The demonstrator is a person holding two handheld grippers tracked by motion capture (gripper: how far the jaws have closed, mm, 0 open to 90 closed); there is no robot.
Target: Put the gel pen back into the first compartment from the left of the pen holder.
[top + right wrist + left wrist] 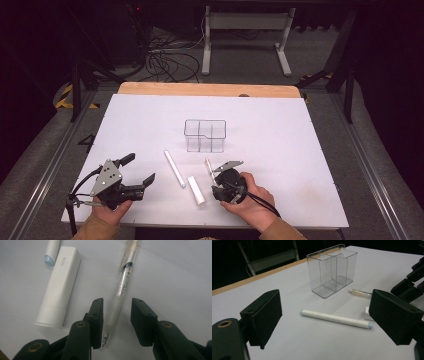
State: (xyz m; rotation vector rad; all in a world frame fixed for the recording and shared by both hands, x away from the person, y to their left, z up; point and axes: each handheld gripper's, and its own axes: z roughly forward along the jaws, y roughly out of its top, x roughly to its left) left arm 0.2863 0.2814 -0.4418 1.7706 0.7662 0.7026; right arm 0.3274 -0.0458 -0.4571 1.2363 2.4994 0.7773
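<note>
Right gripper [226, 186] sits at lower centre-right of the high view, pointing down over a clear pen [122, 282]. In the right gripper view the pen lies between the two jaws, running up toward the top centre of the frame. The left jaw is touching or nearly touching the barrel, and a gap shows on the right jaw's side, so the jaws are apart and not clamped. In the high view the pen [208, 167] pokes out above the gripper, just below the clear divided box [205, 135].

Left gripper [131, 176] is at lower left of the high view, jaws spread wide with nothing between them, well apart from everything else.

White marker [174, 168] lies diagonally at centre frame. A white rectangular case [196, 190] lies just right of its lower end, close to the right gripper. In the right gripper view the case [58, 288] sits just left of the pen, with a narrow strip of table between them.

White table sheet [280, 150] has wide bare room on the right side and behind the box. The near edge runs just under both hands at the bottom of the frame.
</note>
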